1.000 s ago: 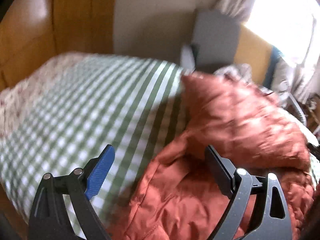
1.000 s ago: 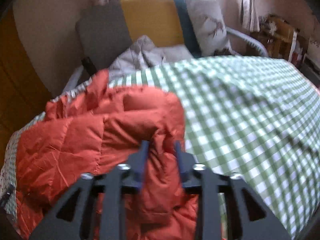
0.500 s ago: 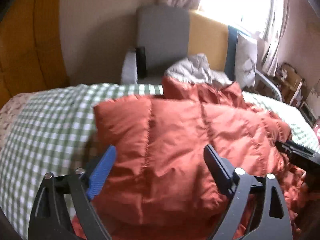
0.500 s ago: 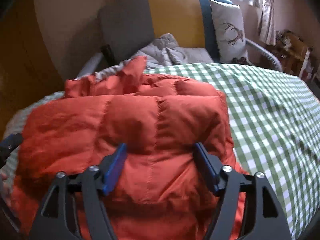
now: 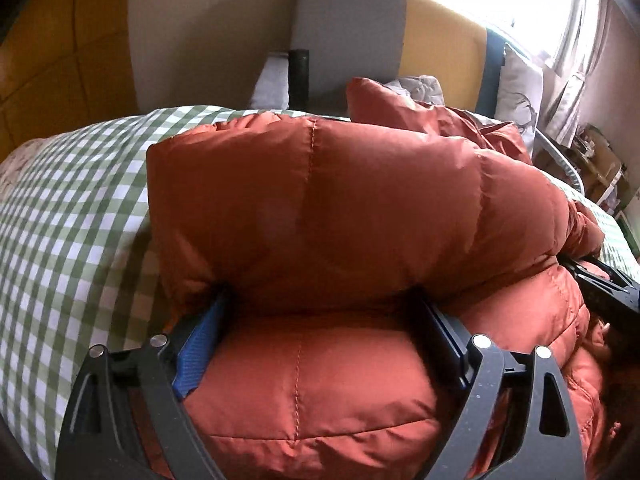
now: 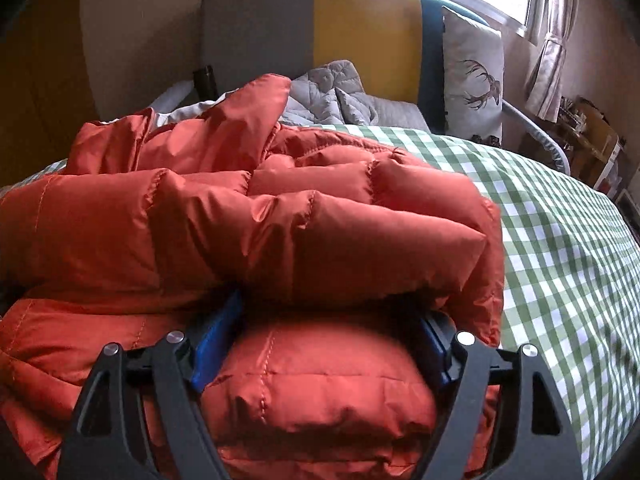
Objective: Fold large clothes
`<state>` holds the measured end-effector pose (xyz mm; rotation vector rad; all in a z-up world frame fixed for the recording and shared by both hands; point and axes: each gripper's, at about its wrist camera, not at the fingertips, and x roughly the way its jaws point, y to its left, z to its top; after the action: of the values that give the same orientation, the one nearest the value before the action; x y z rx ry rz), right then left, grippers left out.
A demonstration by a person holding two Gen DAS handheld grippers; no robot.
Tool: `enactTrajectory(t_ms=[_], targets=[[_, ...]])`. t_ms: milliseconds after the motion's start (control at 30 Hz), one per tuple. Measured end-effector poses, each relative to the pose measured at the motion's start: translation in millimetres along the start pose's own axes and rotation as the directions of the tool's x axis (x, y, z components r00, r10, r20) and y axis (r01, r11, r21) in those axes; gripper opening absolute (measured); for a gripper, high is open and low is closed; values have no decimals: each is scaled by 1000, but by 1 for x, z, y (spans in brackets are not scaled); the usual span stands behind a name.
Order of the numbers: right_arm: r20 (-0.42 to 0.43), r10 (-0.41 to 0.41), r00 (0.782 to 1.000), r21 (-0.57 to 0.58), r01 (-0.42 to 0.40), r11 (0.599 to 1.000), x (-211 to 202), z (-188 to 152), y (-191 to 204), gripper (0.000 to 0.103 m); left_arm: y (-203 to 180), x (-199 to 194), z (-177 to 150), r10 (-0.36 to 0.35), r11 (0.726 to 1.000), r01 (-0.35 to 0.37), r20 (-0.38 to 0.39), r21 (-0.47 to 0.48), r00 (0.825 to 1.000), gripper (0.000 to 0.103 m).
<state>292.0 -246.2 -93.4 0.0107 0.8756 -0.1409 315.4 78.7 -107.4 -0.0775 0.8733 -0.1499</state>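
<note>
The rust-orange down jacket [image 5: 360,208] lies bunched on the green-checked bedspread [image 5: 72,216], on the side nearest the grey-and-yellow armchair [image 6: 320,28] at the bed's far edge. A second ago the right gripper [image 6: 328,320] was pinched tight on a fold of the jacket while the left gripper [image 5: 320,316] hung spread over the bedspread beside it. Now both stand with jaws wide apart, each pushed in beneath the overhanging top layer, a puffy quilted panel bulging between the fingers. Neither is clamped on anything; they seem to be pressing or tucking, not gripping. In the left wrist view the right gripper's black frame shows at the jacket's right edge.

My reading: the fold has just been laid over and let go, so the jacket now sits doubled on itself. The padding is springy and may puff open again, so flattening it likely comes next.
</note>
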Motion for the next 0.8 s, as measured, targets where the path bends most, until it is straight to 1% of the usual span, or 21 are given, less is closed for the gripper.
enactTrajectory(t_ms=[67, 133, 167, 200, 233, 300, 400, 533, 700, 800], targets=[[-5, -9, 1000, -8, 9, 1000, -1, 0, 1, 78, -1, -5, -1, 15, 1000, -15, -2, -4, 1000, 89], [-6, -15, 1000, -12, 15, 1000, -5, 2, 1, 80, 0, -21, -3, 49, 999, -49, 13, -21, 999, 89], [-9, -8, 1000, -5, 8, 1000, -11, 3, -1, 83, 0, -30, -6, 69, 997, -68, 25, -32, 997, 91], [-12, 5, 1000, 5, -5, 1000, -17, 2, -4, 90, 0, -42, -11, 79, 996, -78, 41, -40, 996, 91], [-11, 23, 1000, 17, -23, 1000, -23, 2, -6, 94, 0, -51, -14, 79, 996, -77, 49, -41, 996, 91], [3, 51, 999, 35, -51, 998, -41, -1, -10, 97, -1, -72, -25, 81, 996, -79, 72, -36, 994, 92], [18, 70, 997, 32, -71, 997, -66, -9, -10, 99, -3, -92, -36, 91, 996, -89, 96, -24, 991, 92], [-18, 96, 995, 26, -96, 995, -89, -26, -11, 99, -2, -121, -57, 80, 997, -78, 120, -21, 990, 92], [-60, 112, 992, 36, -110, 993, -116, -54, -19, 100, 1, -145, -81, 69, 998, -70, 130, -2, 989, 92], [-62, 120, 991, 34, -118, 992, -132, -68, -28, 100, 3, -158, -94, 71, 997, -73, 136, 11, 988, 92]])
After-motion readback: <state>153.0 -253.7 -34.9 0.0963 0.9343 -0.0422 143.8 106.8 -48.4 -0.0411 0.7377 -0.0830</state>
